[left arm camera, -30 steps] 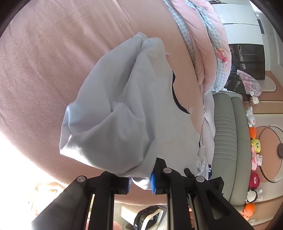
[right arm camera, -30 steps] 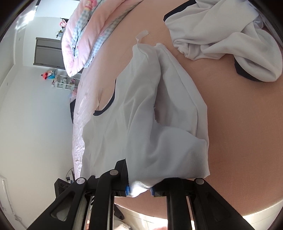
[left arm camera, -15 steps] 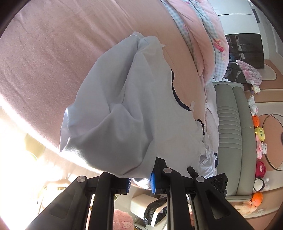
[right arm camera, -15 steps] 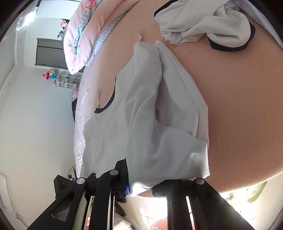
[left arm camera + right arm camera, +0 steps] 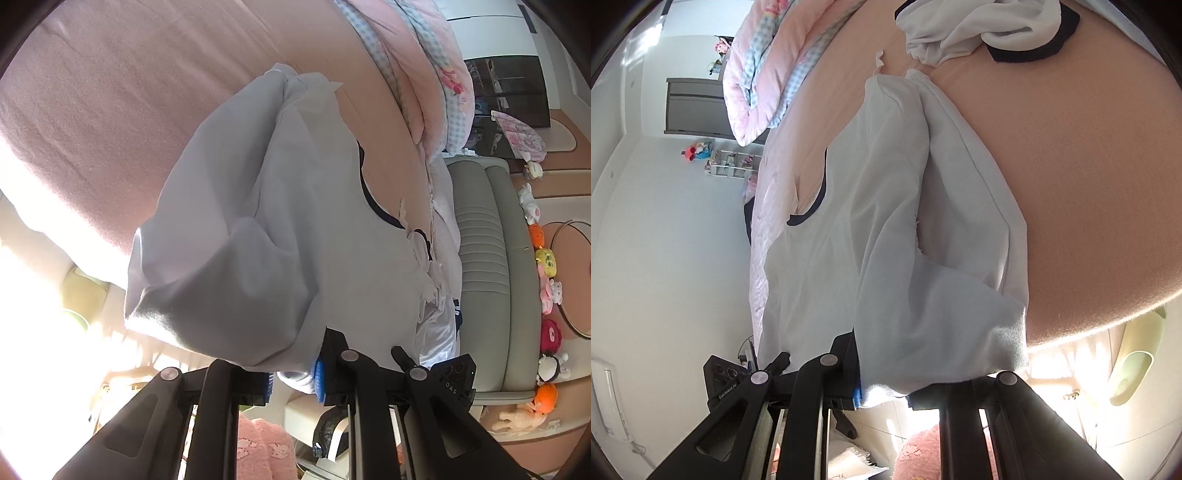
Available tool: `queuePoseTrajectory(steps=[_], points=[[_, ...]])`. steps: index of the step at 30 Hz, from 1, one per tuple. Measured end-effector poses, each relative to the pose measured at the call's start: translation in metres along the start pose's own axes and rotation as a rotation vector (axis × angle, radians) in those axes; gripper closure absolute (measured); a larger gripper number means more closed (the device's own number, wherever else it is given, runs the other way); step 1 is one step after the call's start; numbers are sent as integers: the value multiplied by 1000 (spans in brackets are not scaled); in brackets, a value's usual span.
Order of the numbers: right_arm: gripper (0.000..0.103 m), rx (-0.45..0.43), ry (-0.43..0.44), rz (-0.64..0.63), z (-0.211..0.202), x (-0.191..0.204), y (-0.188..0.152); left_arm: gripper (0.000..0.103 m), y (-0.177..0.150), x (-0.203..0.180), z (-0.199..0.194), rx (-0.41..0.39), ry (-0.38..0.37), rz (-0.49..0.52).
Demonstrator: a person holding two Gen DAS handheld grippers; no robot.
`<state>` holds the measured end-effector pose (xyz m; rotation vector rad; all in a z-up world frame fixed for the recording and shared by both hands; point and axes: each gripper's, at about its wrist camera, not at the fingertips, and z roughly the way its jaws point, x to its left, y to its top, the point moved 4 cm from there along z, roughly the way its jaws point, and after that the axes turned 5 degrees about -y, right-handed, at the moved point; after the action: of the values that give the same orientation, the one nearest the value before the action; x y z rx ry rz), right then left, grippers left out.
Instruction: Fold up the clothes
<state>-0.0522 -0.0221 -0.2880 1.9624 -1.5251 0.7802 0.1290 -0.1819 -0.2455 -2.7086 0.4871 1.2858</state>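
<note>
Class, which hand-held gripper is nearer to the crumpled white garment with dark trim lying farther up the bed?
Right. The right hand-held gripper faces the crumpled garment across the bed; the left hand-held gripper has none in view.

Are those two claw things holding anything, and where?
Yes. Both the left gripper and right gripper pinch the near edge of the same white shirt.

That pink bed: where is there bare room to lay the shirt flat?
The pink sheet lies bare between the held white shirt and the bed's sunlit edge. It is crowded near the crumpled white garment and the pink quilt.
</note>
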Motion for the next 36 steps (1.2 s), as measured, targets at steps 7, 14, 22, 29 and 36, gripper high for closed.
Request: queuePoseTrajectory(steps=[7, 14, 22, 29, 36], points=[[89, 7, -13, -7, 1, -3, -1, 87, -1, 0, 1, 6, 27, 18], [51, 9, -40, 3, -6, -7, -3, 10, -5, 17, -4, -11, 51, -78], [45, -28, -15, 95, -38, -27, -2, 9, -7, 42, -51, -118, 17, -198], [45, -77, -29, 114, -64, -36, -2, 9, -3, 49, -81, -195, -10, -231], [40, -211, -219, -5, -97, -27, 14, 9, 6, 28, -87, -207, 55, -113]])
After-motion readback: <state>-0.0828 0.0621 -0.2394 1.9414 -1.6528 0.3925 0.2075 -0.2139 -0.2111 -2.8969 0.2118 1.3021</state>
